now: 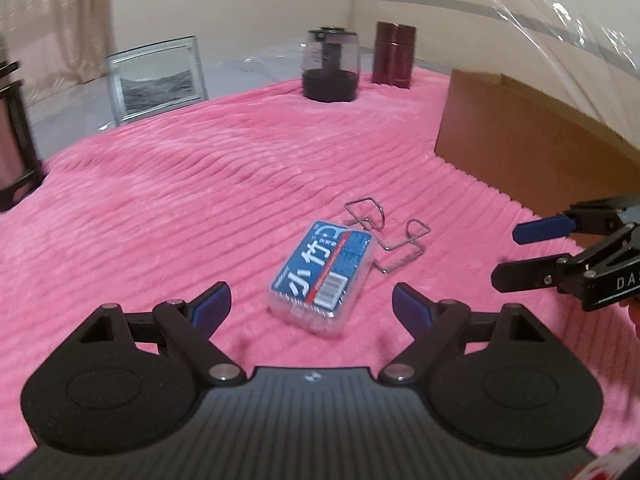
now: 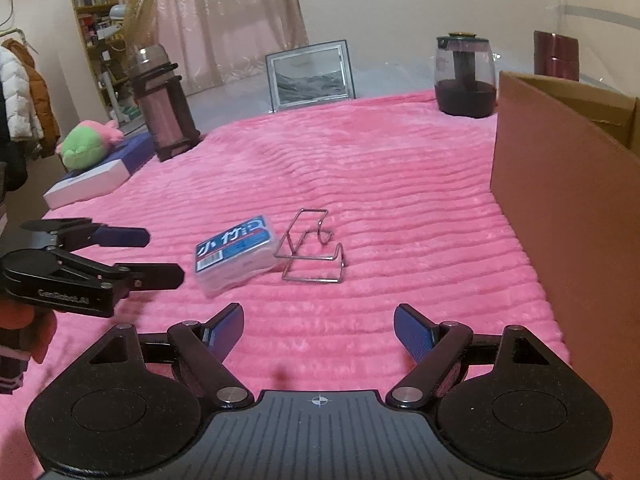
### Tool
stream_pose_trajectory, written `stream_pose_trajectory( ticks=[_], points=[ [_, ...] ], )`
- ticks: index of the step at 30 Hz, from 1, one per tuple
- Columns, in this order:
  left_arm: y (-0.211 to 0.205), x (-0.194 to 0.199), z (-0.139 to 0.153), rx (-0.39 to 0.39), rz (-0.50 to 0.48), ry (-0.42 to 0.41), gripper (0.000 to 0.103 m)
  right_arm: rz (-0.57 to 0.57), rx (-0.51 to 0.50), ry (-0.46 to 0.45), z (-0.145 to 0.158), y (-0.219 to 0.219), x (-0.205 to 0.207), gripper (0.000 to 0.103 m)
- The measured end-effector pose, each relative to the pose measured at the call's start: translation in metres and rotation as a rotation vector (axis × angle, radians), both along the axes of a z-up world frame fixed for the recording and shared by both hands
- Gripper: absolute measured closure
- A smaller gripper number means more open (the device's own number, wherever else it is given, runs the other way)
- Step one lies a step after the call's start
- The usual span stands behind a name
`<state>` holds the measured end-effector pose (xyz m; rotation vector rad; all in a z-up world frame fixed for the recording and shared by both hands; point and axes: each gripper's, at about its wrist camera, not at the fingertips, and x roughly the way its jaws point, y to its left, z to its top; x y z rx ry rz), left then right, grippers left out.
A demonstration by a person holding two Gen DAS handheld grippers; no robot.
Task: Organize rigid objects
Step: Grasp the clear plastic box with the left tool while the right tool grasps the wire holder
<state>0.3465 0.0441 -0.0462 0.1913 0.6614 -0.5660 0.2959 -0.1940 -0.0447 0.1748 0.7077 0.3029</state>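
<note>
Two tools, left tool and right tool, gape wide, empty; clear box label reads "小竹"; "GenRobot.AI" on left tool.

A ribbed pink blanket carries a blue-labelled plastic box touching a wire stand, plus a cardboard box.

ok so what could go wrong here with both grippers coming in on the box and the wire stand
1. The wire stand touches the plastic box; grabbing one may drag or tip the other.
2. The stand's wire is thin, so the open right gripper could slip off it.
3. The left gripper, also open, is near the right one; they might collide.
</note>
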Motion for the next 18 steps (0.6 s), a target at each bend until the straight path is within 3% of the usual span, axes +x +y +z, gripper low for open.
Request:
stream_pose_trajectory(
  ticks=[6,14,18],
  points=[
    [-0.013,0.027,-0.015,0.077,-0.085,0.007,0.027,-0.01,0.009,-0.009,-0.008,0.007,0.016,0.024],
    [-0.025,0.047,-0.023,0.099,-0.156,0.026,0.035,-0.02,0.009,-0.01,-0.015,0.011,0.027,0.024],
    [-0.03,0.049,-0.026,0.09,-0.172,0.04,0.045,-0.028,0.011,-0.006,-0.018,0.012,0.029,0.024]
  ],
)
